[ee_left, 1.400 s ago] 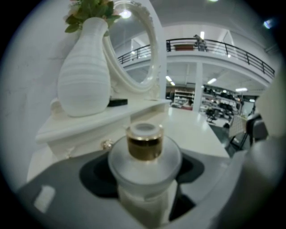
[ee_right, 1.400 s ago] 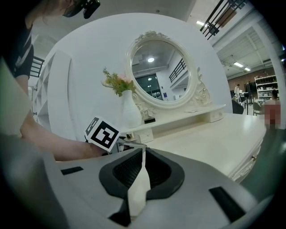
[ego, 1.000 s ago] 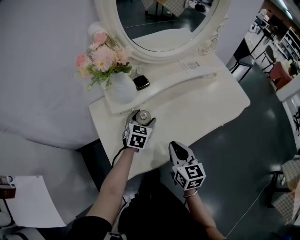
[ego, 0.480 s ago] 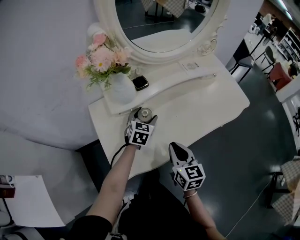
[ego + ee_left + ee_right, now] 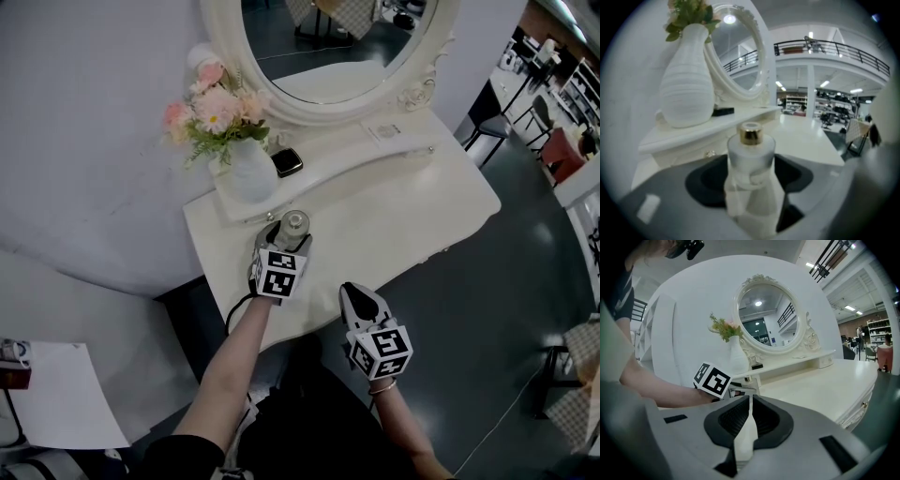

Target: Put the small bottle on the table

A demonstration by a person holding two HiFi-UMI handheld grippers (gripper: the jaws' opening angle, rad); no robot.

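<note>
Left gripper [image 5: 285, 240] clamped on small bottle [image 5: 294, 224], upright, over table [image 5: 403, 211] near vase [image 5: 251, 171]; right gripper [image 5: 362, 305] closed, empty. Placing step; next likely lower until base rests, then release

The place is a staged bedroom corner inside a large open hall, of the showroom or lab kind. A cream dressing-table counter [image 5: 412, 202] is set against a plain white partition [image 5: 84, 141]. An ornate oval mirror [image 5: 337, 47] is mounted above its raised back shelf [image 5: 375, 150], on which a vase of pink flowers [image 5: 251, 171] is placed. Beyond the counter's right edge a dark glossy floor [image 5: 525, 272] is seen, with black chairs [image 5: 487, 127] and desks [image 5: 521, 70] further off. A railed mezzanine [image 5: 834, 47], ceiling strip lights [image 5: 825, 84] and stocked shelving [image 5: 792, 101] are shown in the left gripper view.
</note>
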